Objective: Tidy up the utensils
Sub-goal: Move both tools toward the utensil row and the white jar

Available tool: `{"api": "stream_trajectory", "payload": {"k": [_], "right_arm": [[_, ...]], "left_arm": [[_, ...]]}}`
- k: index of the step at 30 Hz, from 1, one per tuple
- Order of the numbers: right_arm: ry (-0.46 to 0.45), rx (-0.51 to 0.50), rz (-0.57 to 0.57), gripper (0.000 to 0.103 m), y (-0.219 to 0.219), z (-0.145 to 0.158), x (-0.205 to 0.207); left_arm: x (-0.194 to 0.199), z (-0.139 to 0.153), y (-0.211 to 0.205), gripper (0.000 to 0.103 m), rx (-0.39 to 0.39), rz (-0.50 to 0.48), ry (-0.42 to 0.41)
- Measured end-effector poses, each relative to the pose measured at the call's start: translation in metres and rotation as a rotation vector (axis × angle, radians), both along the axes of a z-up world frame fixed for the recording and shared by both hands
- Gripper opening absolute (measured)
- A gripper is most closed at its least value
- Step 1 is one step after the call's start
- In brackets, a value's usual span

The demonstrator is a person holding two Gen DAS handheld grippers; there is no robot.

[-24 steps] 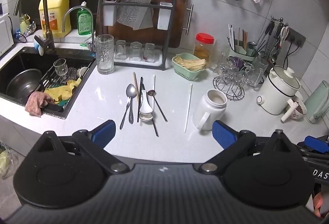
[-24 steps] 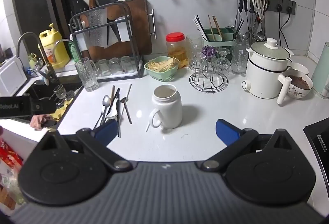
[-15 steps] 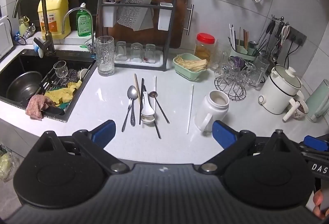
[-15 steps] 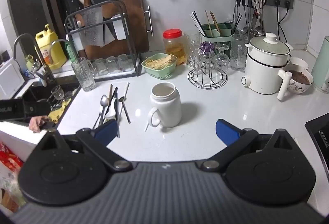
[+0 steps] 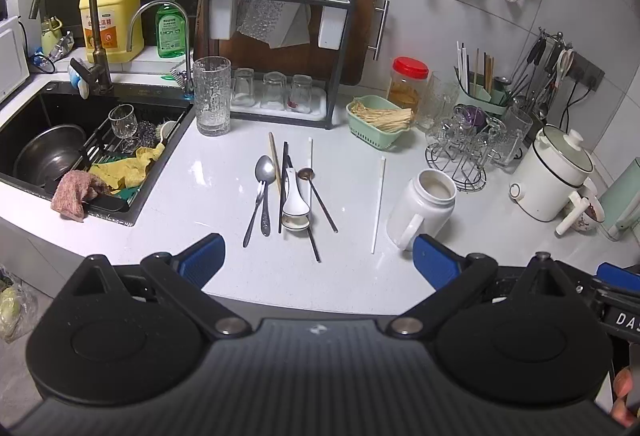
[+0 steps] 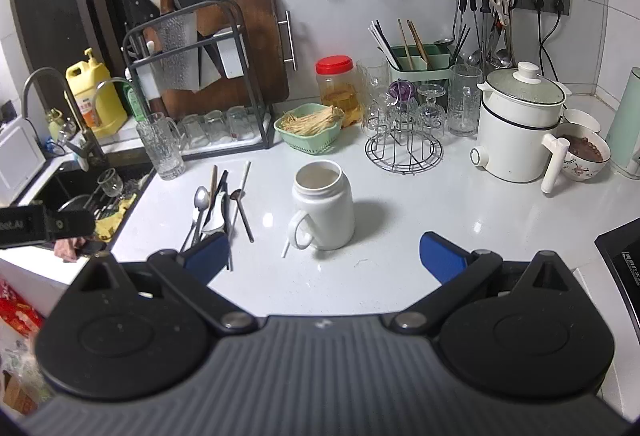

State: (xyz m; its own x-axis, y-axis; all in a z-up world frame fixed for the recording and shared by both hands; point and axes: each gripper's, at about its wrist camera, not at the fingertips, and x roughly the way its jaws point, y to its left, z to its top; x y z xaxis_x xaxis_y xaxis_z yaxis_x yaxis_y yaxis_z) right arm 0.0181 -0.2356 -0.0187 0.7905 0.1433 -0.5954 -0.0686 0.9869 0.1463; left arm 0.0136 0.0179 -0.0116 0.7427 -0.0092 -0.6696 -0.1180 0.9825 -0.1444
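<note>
Loose utensils lie on the white counter: a steel spoon, a white ceramic spoon, dark chopsticks, a wooden chopstick, a long-handled small spoon and a single white chopstick. A white handled jar stands to their right, its mouth open. My left gripper hovers open in front of the utensils, with nothing between its fingers. My right gripper is open in front of the jar, also holding nothing. A green utensil caddy with chopsticks stands at the back wall.
A sink with a bowl, rack and cloths is at the left. A tall glass, a knife and board rack, a green basket, a glass stand, a white pot and a stove edge ring the counter.
Both views have shifted slightly: the counter objects sit a little lower and nearer in the right wrist view. Both grippers stay open and nothing on the counter has moved.
</note>
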Motion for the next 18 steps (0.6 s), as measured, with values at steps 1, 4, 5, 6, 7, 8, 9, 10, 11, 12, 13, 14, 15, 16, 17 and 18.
{"api": "stream_trajectory", "payload": {"k": [1,4,5,6,7,8,9,10,11,12,13,14,15,16,17,18], "right_arm": [[0.002,0.0,0.002,0.103,0.0003,-0.0001,0.0],[0.007,0.002,0.003,0.103,0.0008,0.001,0.0019],[0.008,0.001,0.006,0.103,0.0016,0.0008,0.0022],[0.007,-0.003,0.011,0.103,0.0015,0.0012,0.002],[0.004,-0.008,0.014,0.103,0.002,0.0011,0.0019],[0.001,-0.011,0.015,0.103,0.0024,0.0016,0.0023],[0.001,-0.009,0.017,0.103,0.0025,0.0019,0.003],[0.004,-0.004,0.019,0.103,0.0018,0.0021,0.0046],[0.007,0.001,0.022,0.103,0.0017,0.0014,0.005],[0.011,0.003,0.026,0.103,0.0026,0.0015,0.0066],[0.011,0.0,0.031,0.103,0.003,0.0011,0.0068],[0.011,-0.006,0.033,0.103,0.0045,0.001,0.007],[0.011,-0.01,0.034,0.103,0.0052,0.0008,0.0069],[0.013,-0.007,0.033,0.103,0.0059,0.0008,0.0068],[0.016,0.002,0.035,0.103,0.0052,0.0006,0.0072],[0.02,0.009,0.037,0.103,0.0046,0.0005,0.0078]], "left_arm": [[0.0005,0.0,-0.0003,0.102,0.001,-0.002,0.0],[0.0021,0.0008,-0.0034,0.102,0.012,0.003,-0.007],[0.0029,0.0013,-0.0034,0.102,0.012,0.009,-0.005],[0.0033,0.0013,-0.0031,0.102,0.005,0.011,-0.006],[0.0033,0.0011,-0.003,0.102,-0.002,0.01,-0.005],[0.004,0.001,-0.0031,0.102,-0.003,0.011,-0.002],[0.004,0.0004,-0.0035,0.102,0.002,0.01,0.001],[0.0043,0.0001,-0.0039,0.102,0.007,0.009,0.005],[0.0041,-0.0005,-0.0039,0.102,0.012,0.008,0.008],[0.0041,-0.001,-0.0037,0.102,0.016,0.011,0.013],[0.0041,-0.0016,-0.0031,0.102,0.013,0.015,0.018],[0.0039,-0.0019,-0.0027,0.102,0.01,0.017,0.022],[0.0036,-0.0018,-0.0025,0.102,0.009,0.018,0.024],[0.0033,-0.0015,-0.0026,0.102,0.014,0.018,0.024],[0.0031,-0.0009,-0.0034,0.102,0.021,0.02,0.026],[0.0026,-0.0007,-0.0034,0.102,0.026,0.022,0.027]]}}
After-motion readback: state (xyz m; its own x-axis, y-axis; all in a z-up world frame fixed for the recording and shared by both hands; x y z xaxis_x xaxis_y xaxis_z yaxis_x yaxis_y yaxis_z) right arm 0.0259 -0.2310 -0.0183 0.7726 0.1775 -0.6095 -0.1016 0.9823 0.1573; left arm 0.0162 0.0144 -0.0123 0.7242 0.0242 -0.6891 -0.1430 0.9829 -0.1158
